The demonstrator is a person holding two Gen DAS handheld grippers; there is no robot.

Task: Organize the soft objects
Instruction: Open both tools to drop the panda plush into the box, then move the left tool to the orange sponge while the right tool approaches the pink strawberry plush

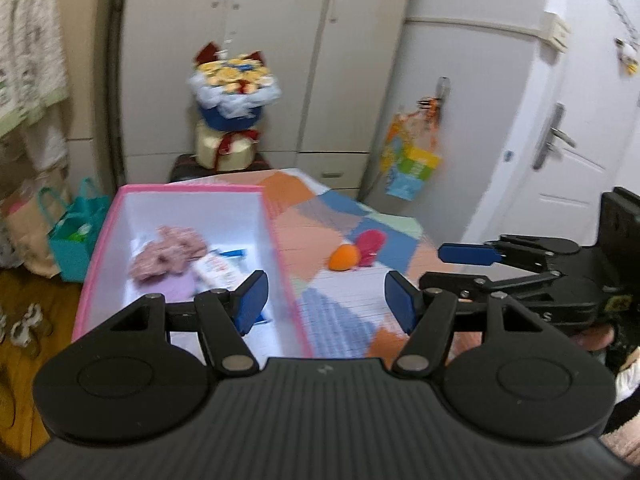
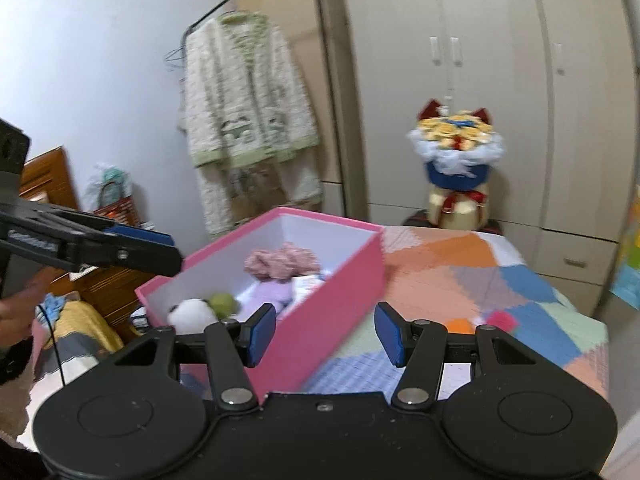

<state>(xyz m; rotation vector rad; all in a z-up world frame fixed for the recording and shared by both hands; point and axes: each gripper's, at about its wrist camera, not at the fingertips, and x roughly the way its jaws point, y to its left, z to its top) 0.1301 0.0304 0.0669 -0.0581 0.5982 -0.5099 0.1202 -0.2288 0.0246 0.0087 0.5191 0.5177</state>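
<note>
Left wrist view: black left gripper [image 1: 322, 300] with blue pads, jaws standing apart, nothing between them, hovering over the near end of a pink cardboard box with white inside [image 1: 280, 248]. Box open-topped, resting on a patchwork bedspread of orange, blue, grey and green patches [image 1: 340, 204]. Inside the box: a fuzzy pink knitted piece [image 1: 168, 250] toward the far end, a lilac cloth [image 1: 178, 290] nearer, and a white printed packet [image 1: 218, 270] just beside them. Out on the bedspread, well right of the box: a round orange soft toy [image 1: 344, 258] touching a magenta plush piece [image 1: 370, 246]. Black right gripper [image 1: 432, 268] reaching in from the right edge, blue pads parted, empty. Beyond the bed: a bouquet in blue and white wrapping [image 1: 234, 92] set on a cream round box, before pale wardrobe doors [image 1: 280, 40]. Teal paper bag [image 1: 74, 236] on the floor at left.

Right wrist view: right gripper [image 2: 325, 334] open midway, gripping nothing, poised above the bedspread [image 2: 500, 272] just right of the pink box [image 2: 332, 292]. In the box: the pink knitted piece [image 2: 282, 260], the lilac cloth [image 2: 266, 294], plus a white plush toy [image 2: 192, 312] and an olive-green plush ball [image 2: 222, 304] at the near end. Orange toy [image 2: 460, 325] and magenta piece [image 2: 502, 320] partly hidden behind the right finger. Left gripper [image 2: 160, 246] entering from the left, its opening not readable from this side. White and green patterned cardigan [image 2: 244, 112] hanging on a rack behind.
</note>
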